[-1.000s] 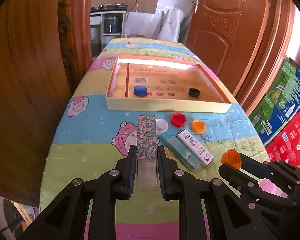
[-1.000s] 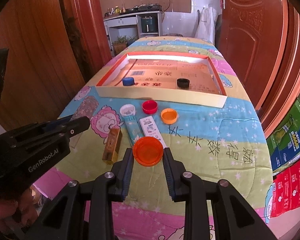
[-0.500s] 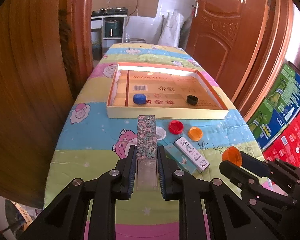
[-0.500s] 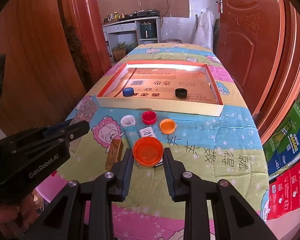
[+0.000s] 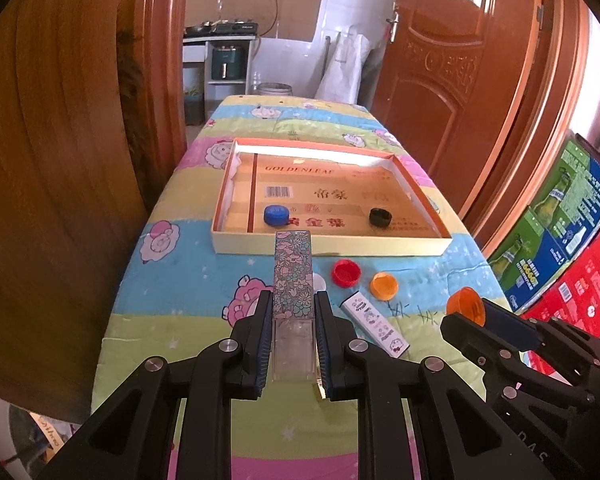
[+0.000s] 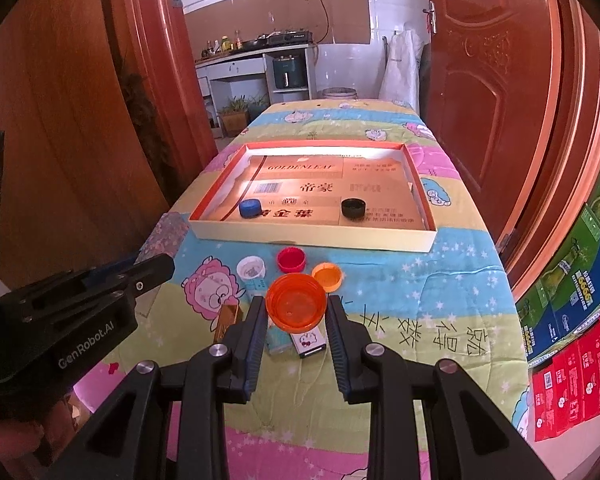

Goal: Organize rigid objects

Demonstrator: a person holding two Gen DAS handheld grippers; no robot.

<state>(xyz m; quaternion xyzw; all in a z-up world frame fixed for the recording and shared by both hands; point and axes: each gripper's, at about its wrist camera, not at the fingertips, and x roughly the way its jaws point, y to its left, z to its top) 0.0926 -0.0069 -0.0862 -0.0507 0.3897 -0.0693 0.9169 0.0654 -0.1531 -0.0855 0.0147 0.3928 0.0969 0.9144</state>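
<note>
Floral box [image 5: 293,276] pinched endwise in the left hand-held gripper [image 5: 293,332], orange cap [image 6: 296,306] in the right [image 6: 297,322]; either could slip before reaching the tray [image 5: 332,245].

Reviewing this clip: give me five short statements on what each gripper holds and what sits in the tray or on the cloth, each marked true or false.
1. The left gripper is shut on a floral-patterned box. True.
2. The right gripper holds a blue cap. False: it is shut on a large orange cap.
3. The cardboard tray holds a blue cap and a black cap. True.
4. The red cap lies inside the tray. False: it lies on the cloth in front of the tray.
5. A small orange cap lies on the cloth beside the red cap. True.
</note>
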